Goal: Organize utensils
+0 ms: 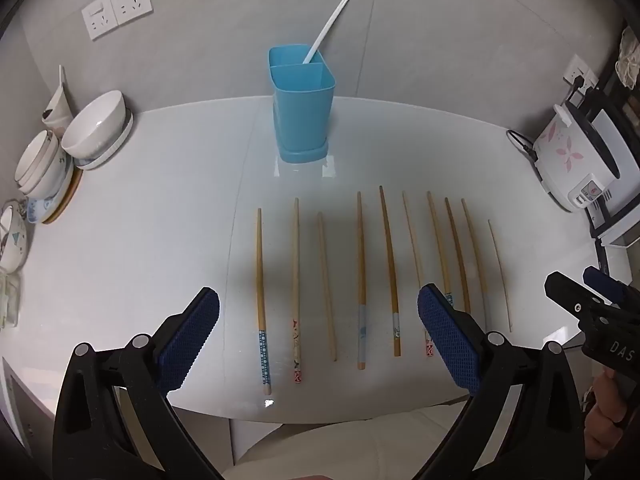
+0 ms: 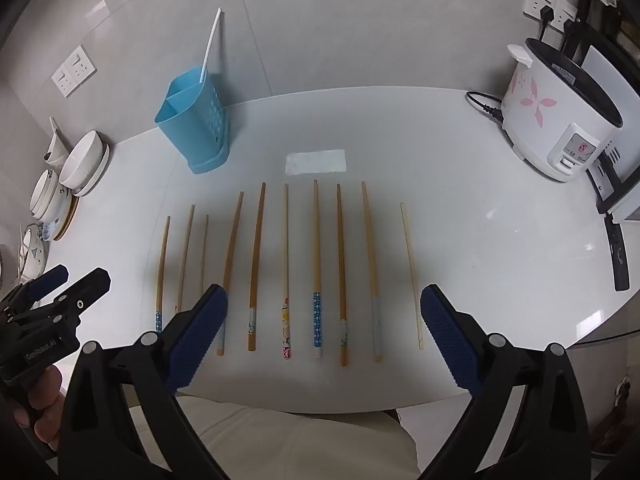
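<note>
Hovering above the near edge of the table (image 1: 120,240), both grippers tilt steeply down and hold nothing. The left gripper (image 1: 319,336) has its blue pads spread wide over the left part of the row; the right gripper (image 2: 324,326) stands just as wide over the right part. Each is carried by a hand (image 2: 42,412) at the frame's edge, so neither is committed to a pick yet, I judge.

Below them ten chopsticks (image 2: 285,272) lie side by side, well spaced, thick patterned ends toward the person and tips pointing away. That spacing likely leaves room for a pad on either side of any single stick. The rightmost stick (image 2: 411,276) is paler and thinner; whether it matches any other I cannot tell through the fisheye.

Farther back stands the blue holder (image 1: 302,112), upright, split into two compartments. A white stick (image 1: 326,28) leans in the rear one; the front one looks empty. This is presumably where the chopsticks go, so the sorting is barely begun.

At the far left sit bowls (image 1: 96,124); at the far right, a rice cooker (image 2: 560,120).
</note>
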